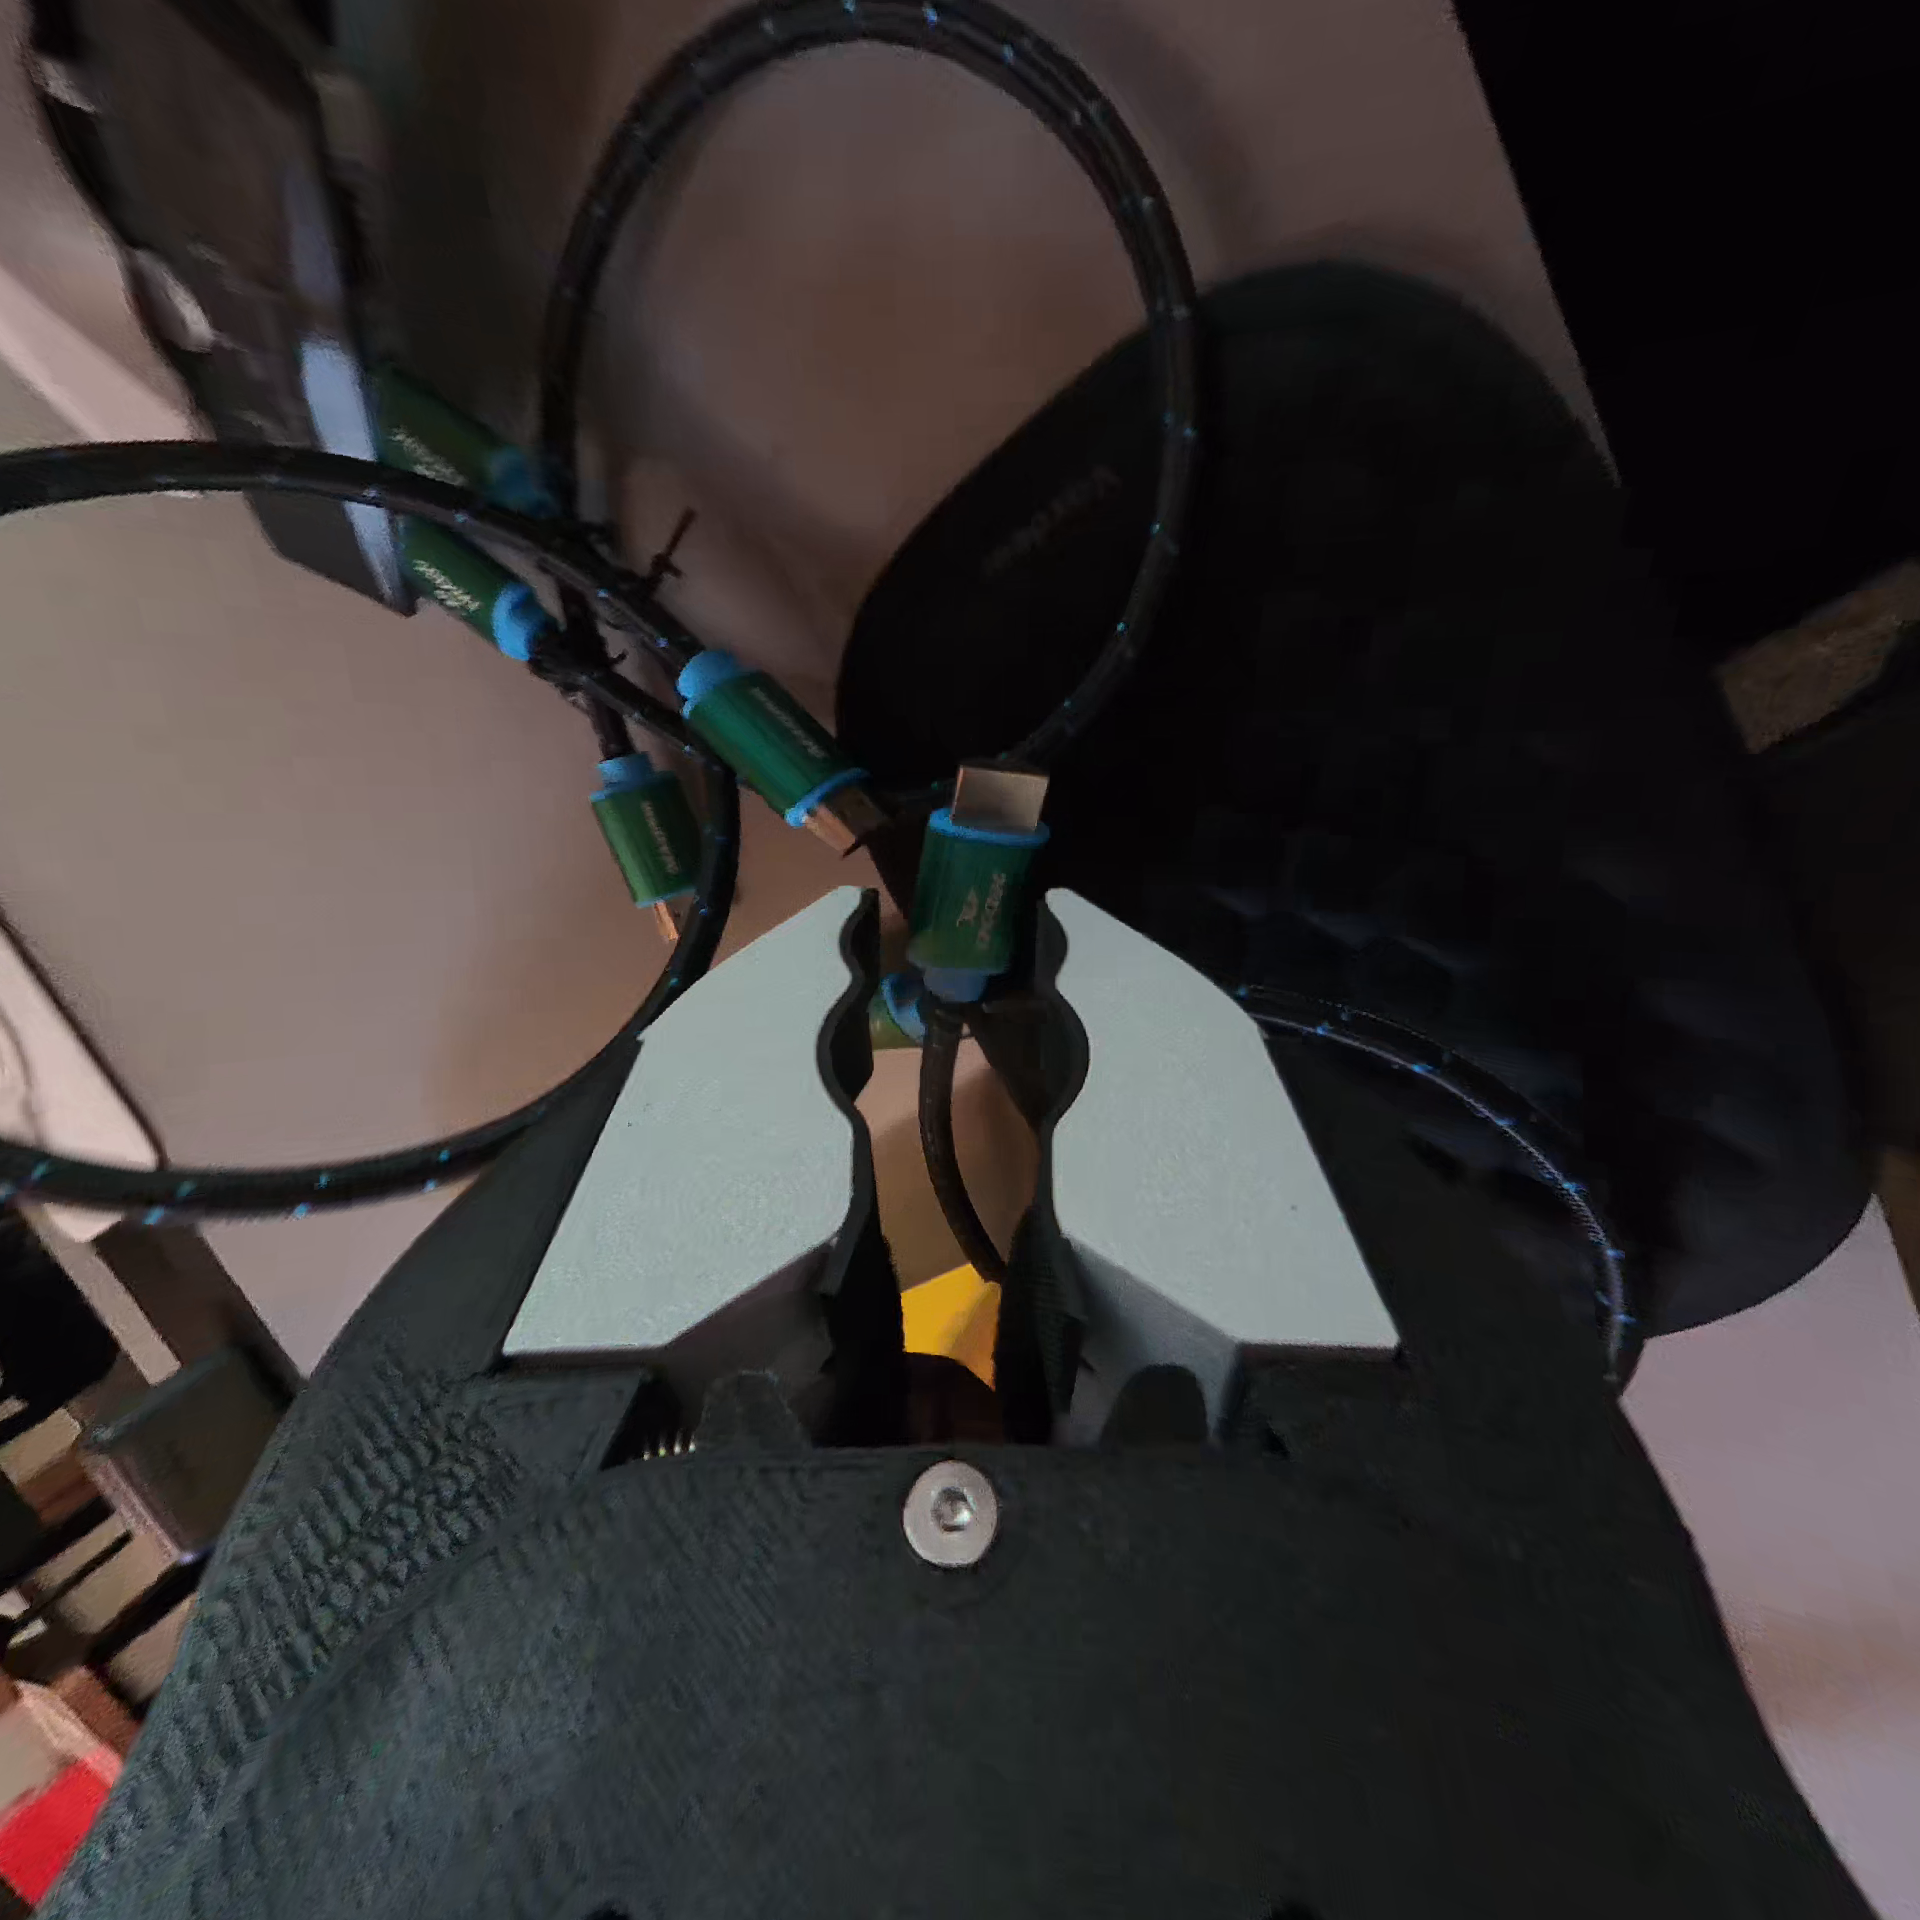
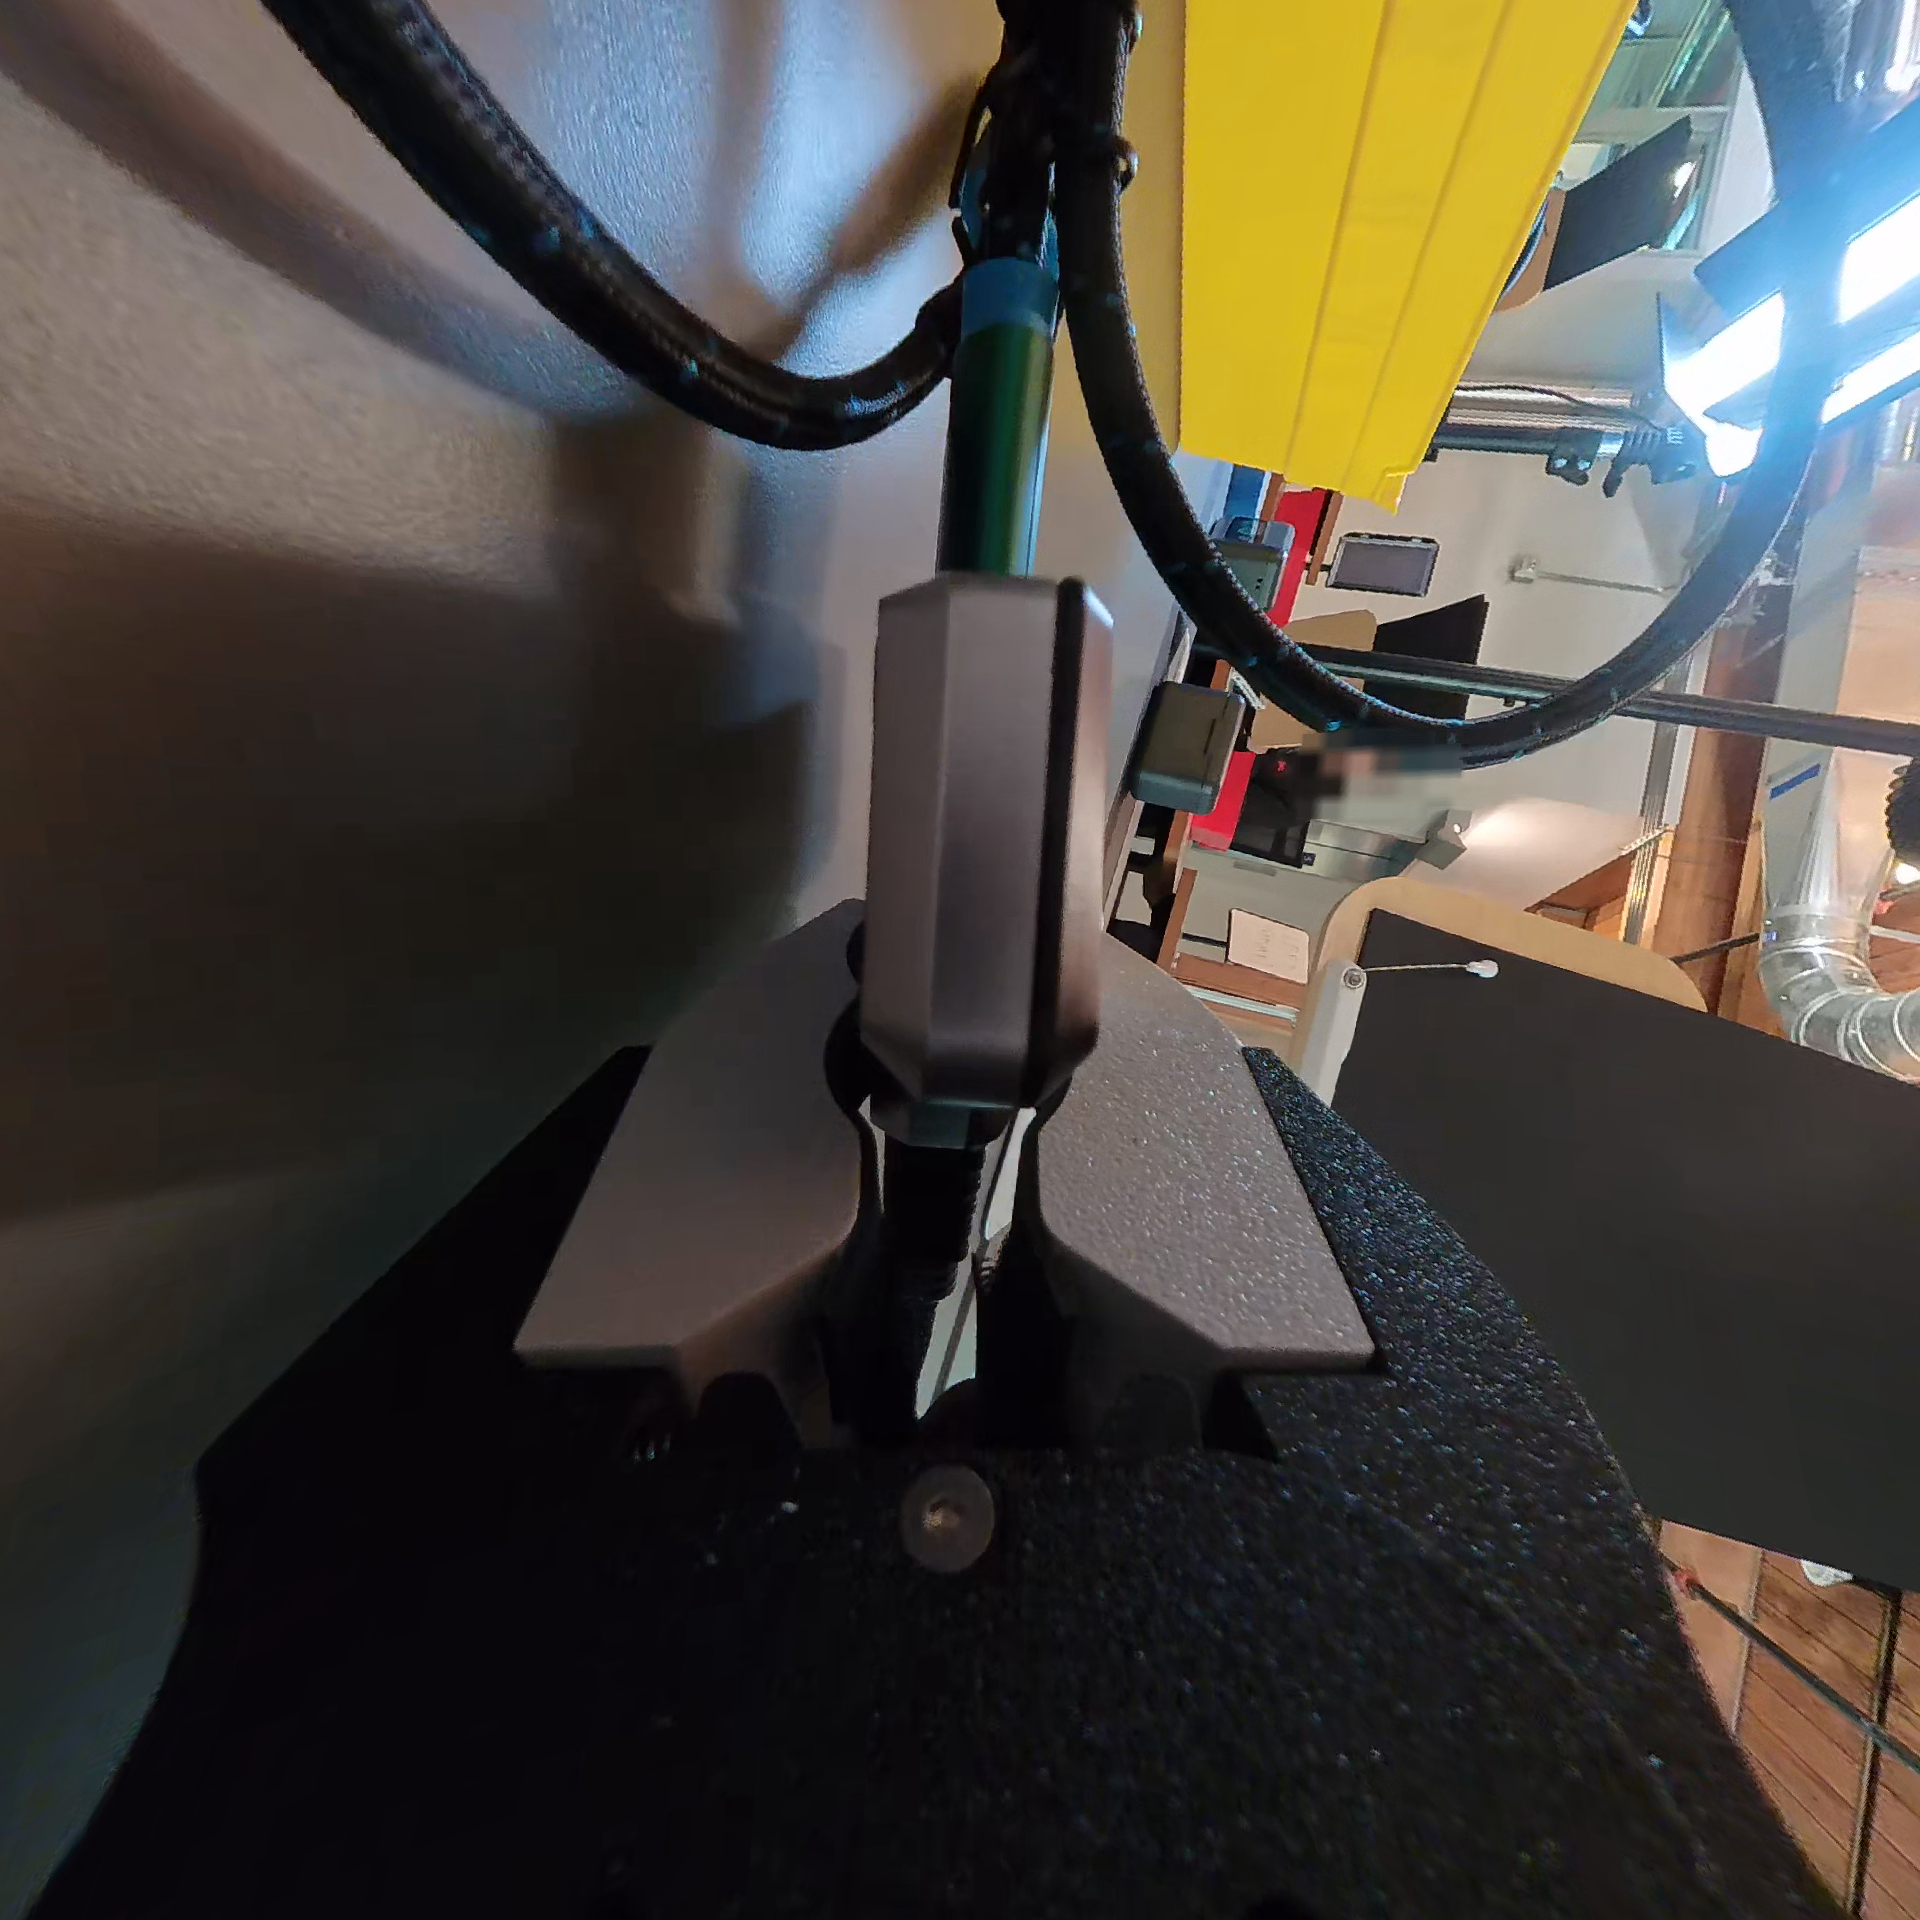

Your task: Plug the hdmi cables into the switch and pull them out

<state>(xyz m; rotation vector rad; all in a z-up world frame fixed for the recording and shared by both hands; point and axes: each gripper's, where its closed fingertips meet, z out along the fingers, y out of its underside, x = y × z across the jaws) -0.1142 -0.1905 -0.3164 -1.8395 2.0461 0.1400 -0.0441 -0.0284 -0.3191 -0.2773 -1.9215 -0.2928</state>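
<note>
In the left wrist view my left gripper (image 1: 961, 914) is shut on a green HDMI plug (image 1: 977, 894), whose metal tip points forward and whose braided black cable runs back between the fingers. The dark grey switch (image 1: 312, 395) is at upper left with two green plugs (image 1: 436, 447) in its side. Two loose green plugs (image 1: 769, 748) lie between it and my gripper. In the right wrist view my right gripper (image 2: 977, 977) is shut on the grey switch (image 2: 966, 831), seen end-on. A green plug (image 2: 997, 436) sits in the switch's far end.
A black oval object (image 1: 1039, 540) lies on the tan table (image 1: 260, 883) under a cable loop (image 1: 1143, 260). A yellow bin (image 2: 1351, 208) is at upper right in the right wrist view. Black cable loops (image 2: 582, 270) hang around the switch. Room furniture is at the right.
</note>
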